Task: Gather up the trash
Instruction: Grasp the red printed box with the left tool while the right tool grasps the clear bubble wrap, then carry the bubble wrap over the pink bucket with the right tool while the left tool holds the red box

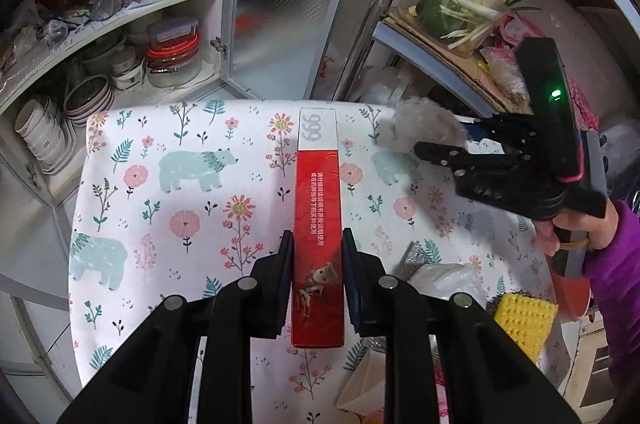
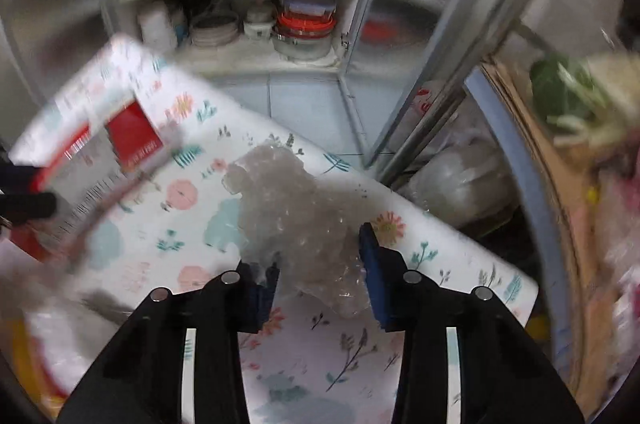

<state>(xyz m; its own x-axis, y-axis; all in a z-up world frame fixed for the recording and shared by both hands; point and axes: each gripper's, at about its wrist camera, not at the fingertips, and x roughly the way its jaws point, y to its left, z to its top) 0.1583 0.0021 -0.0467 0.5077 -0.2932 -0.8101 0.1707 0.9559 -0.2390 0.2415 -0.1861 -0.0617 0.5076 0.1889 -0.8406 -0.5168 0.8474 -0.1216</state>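
Observation:
My left gripper (image 1: 317,244) is shut on a long red and white box (image 1: 319,207) marked 999 and holds it above the floral tablecloth (image 1: 168,183). The box also shows, blurred, at the left of the right wrist view (image 2: 132,131). My right gripper (image 2: 318,264) holds a crumpled piece of clear bubble wrap (image 2: 288,207) between its pads, above the table's far right part. In the left wrist view the right gripper (image 1: 432,143) sits at the right with the bubble wrap (image 1: 424,127) at its tips.
On the table's near right lie a yellow sponge (image 1: 524,320), a clear plastic bag (image 1: 444,280) and a paper scrap (image 1: 364,384). Behind the table stand an open cupboard with bowls (image 1: 40,131) and containers (image 1: 172,51), its glass door (image 1: 280,3), and a shelf with vegetables (image 1: 460,11).

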